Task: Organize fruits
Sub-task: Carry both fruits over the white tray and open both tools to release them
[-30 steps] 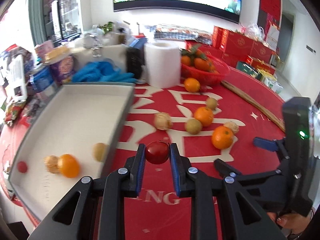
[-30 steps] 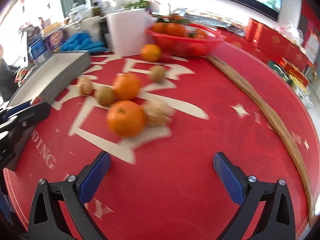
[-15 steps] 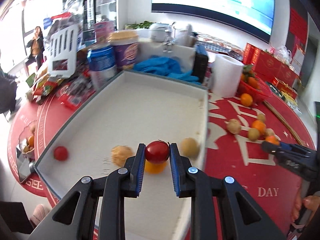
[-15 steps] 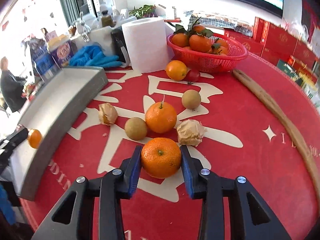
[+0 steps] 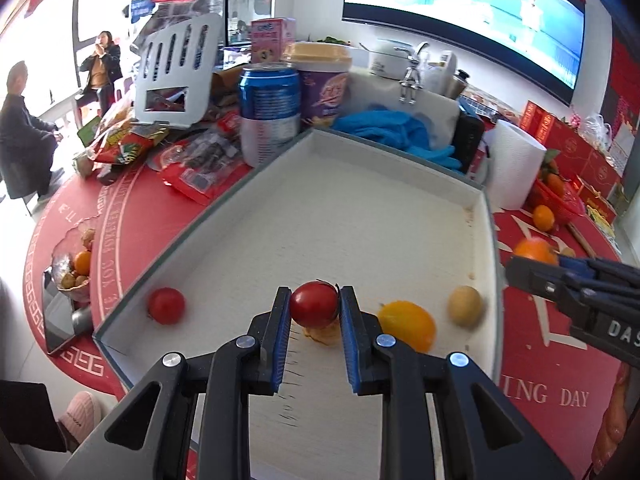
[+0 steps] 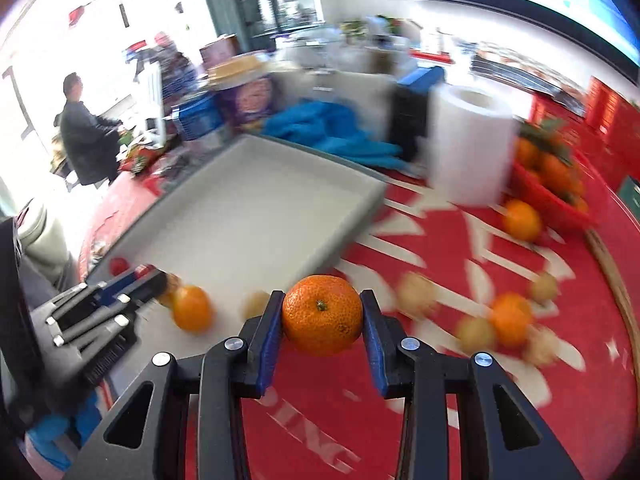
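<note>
Red cloth covers the counter [image 5: 132,216]. Over the white tray [image 5: 360,216], a red fruit [image 5: 314,305] is clamped in the left hand-held gripper [image 5: 314,312] and should be lowered before release; the right hand-held gripper [image 6: 322,320] is clamped on an orange [image 6: 322,314] beside the tray.

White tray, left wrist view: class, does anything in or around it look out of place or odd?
Mostly tidy. A small brownish stain marks the white tray's right inner wall, and snack packets lie strewn beside its left rim.
</note>
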### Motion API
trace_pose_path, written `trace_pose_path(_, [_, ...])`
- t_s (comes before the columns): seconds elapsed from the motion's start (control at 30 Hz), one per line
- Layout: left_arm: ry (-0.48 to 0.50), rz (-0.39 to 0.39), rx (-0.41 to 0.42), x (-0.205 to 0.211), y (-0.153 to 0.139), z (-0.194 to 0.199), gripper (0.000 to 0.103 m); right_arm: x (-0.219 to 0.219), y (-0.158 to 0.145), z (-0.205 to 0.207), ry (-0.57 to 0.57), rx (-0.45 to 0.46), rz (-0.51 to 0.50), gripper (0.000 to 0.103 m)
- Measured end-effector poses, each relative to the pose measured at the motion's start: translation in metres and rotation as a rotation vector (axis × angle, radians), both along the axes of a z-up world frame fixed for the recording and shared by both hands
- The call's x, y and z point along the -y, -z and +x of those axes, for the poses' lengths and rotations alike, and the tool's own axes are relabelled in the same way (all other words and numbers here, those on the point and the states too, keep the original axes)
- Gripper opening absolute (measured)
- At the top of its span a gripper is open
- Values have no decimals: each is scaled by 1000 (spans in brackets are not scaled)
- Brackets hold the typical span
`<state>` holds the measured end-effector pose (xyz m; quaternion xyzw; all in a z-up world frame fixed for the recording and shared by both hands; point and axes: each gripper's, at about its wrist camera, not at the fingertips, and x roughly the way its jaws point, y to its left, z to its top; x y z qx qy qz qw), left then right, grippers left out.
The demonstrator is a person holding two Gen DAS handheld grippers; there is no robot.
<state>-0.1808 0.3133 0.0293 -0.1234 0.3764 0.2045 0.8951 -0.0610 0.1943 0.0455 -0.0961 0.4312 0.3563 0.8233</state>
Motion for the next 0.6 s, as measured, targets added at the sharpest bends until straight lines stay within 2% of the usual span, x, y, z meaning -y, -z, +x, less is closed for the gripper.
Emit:
trace_pose_path(0.17, [-8, -11, 1, -6, 0, 1, 26, -41, 8, 4, -38, -11, -25, 39])
trace_pose_path(0.43, [-8, -6, 4, -8, 0, 3, 28, -58, 15, 8, -43, -30, -54, 39])
trace_pose_path(0.47, [-10, 0, 7, -7, 0, 3, 30, -58, 14, 8, -44, -26, -55, 39])
trace_pose_path(0.53, [-10, 10, 10, -6, -1, 2, 50, -58, 11, 9, -53, -25, -53, 41])
trace_pose_path(0.57, [-14, 17, 15, -6, -3, 1, 68, -59, 10, 9, -54, -24, -51, 53])
trace_pose_path(0.6, [-20, 30, 31, -4, -6, -2, 77, -59, 7, 9, -51, -19, -47, 61])
